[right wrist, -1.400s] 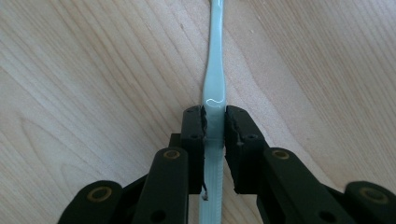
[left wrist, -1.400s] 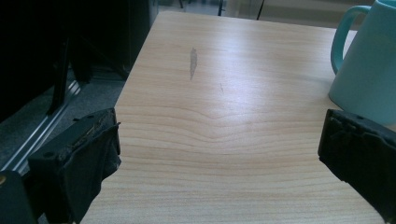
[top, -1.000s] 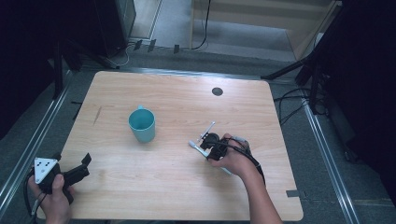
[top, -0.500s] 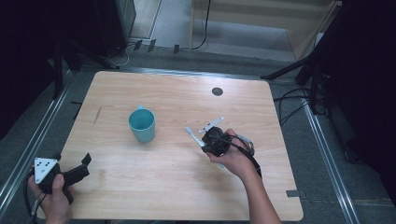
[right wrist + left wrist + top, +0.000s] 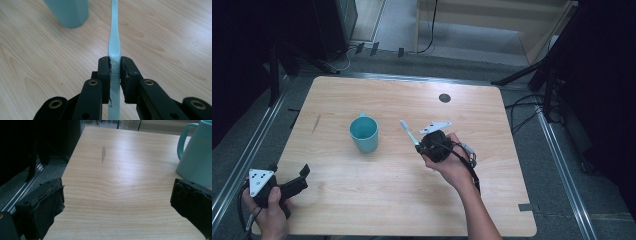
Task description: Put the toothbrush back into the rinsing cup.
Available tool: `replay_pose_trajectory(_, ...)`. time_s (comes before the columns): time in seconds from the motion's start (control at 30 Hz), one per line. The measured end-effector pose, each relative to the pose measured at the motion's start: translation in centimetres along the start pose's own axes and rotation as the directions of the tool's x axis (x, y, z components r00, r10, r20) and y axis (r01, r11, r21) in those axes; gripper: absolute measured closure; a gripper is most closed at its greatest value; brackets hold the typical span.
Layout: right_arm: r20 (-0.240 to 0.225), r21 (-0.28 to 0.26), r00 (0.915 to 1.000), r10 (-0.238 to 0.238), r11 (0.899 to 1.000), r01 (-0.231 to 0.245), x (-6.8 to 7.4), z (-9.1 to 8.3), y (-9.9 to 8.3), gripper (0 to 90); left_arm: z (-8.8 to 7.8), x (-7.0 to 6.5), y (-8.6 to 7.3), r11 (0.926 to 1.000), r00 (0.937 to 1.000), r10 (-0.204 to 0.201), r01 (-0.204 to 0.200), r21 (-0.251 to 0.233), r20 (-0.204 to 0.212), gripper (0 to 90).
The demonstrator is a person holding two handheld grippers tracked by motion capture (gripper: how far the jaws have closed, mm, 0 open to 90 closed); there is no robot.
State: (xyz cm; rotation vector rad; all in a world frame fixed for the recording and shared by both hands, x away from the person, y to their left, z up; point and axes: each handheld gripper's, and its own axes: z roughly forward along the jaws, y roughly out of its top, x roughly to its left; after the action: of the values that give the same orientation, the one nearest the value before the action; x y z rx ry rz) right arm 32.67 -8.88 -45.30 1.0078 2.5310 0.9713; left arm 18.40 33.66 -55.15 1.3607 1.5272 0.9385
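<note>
Two grippers here, but only one is busy. The right gripper (image 5: 424,142) has its jaws clamped tight on the handle of a pale toothbrush (image 5: 409,133), and in the right gripper view you can see the grip sits at the ribbed part of the handle (image 5: 114,75), with the rest of the stick running straight out ahead at 12 o'clock. So the toothbrush is off the worktop (image 5: 377,200), in the air near the middle, brush end pointing up and to about 10 o'clock in the high view.

The teal mug (image 5: 364,133) stands upright just to the 9 o'clock side of that brush tip, close but not touching. My guess is the low grip is on purpose: it leaves a long free end to drop into the mug without the jaws bumping the rim.

The left gripper (image 5: 292,182) hangs out at the near left corner, around 7 o'clock, jaws spread wide with nothing between them. From the left gripper view it's aimed across bare wood with the mug (image 5: 197,152) off at 2 o'clock, so it looks parked out of the way, maybe ready to steady the mug if it tips.
</note>
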Motion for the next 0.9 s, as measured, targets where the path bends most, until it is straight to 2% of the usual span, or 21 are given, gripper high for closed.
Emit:
replay_pose_trajectory(0.07, -0.014, -0.030, 0.9999, 0.008, 1.000, -0.008, 0.1, 0.0, 0.2, 79.2, 0.0, 0.0, 0.0, 1.0000, 1.0000, -0.002, 0.002, 0.000, 0.000, 0.0)
replay_pose_trajectory(0.23, -0.018, -0.058, 0.9996, 0.023, 0.998, -0.024, 0.5, 0.2, 0.6, 79.2, 0.0, 0.0, 0.0, 1.0000, 1.0000, -0.002, 0.002, -0.001, 0.002, 0.0)
replay_pose_trajectory(0.33, -0.013, -0.104, 0.9990, 0.043, 0.994, -0.044, 0.8, 0.4, 1.0, 79.2, 0.0, 0.0, 0.0, 1.0000, 1.0000, -0.001, 0.001, -0.002, 0.002, 0.0)
replay_pose_trajectory(0.43, -0.022, -0.118, 0.9984, 0.052, 0.992, -0.055, 0.9, 0.6, 1.1, 79.2, -0.1, 0.0, 0.0, 1.0000, 1.0000, -0.001, 0.001, -0.007, 0.003, 0.0)
replay_pose_trajectory(0.5, -0.011, -0.129, 0.9984, 0.056, 0.990, -0.057, 1.0, 0.7, 1.4, 79.2, -0.1, 0.0, 0.0, 1.0000, 1.0000, -0.004, 0.004, -0.007, 0.003, 0.0)
replay_pose_trajectory(0.6, -0.031, -0.166, 0.9958, 0.087, 0.982, -0.090, 1.0, 0.5, 2.0, 79.2, -0.1, 0.0, 0.0, 1.0000, 1.0000, -0.002, 0.002, -0.006, 0.003, 0.0)
replay_pose_trajectory(0.9, -0.028, -0.218, 0.9940, 0.106, 0.970, -0.109, 1.5, 0.3, 3.6, 79.2, 0.0, 0.0, 0.0, 1.0000, 1.0000, -0.003, 0.003, -0.005, 0.003, 0.0)
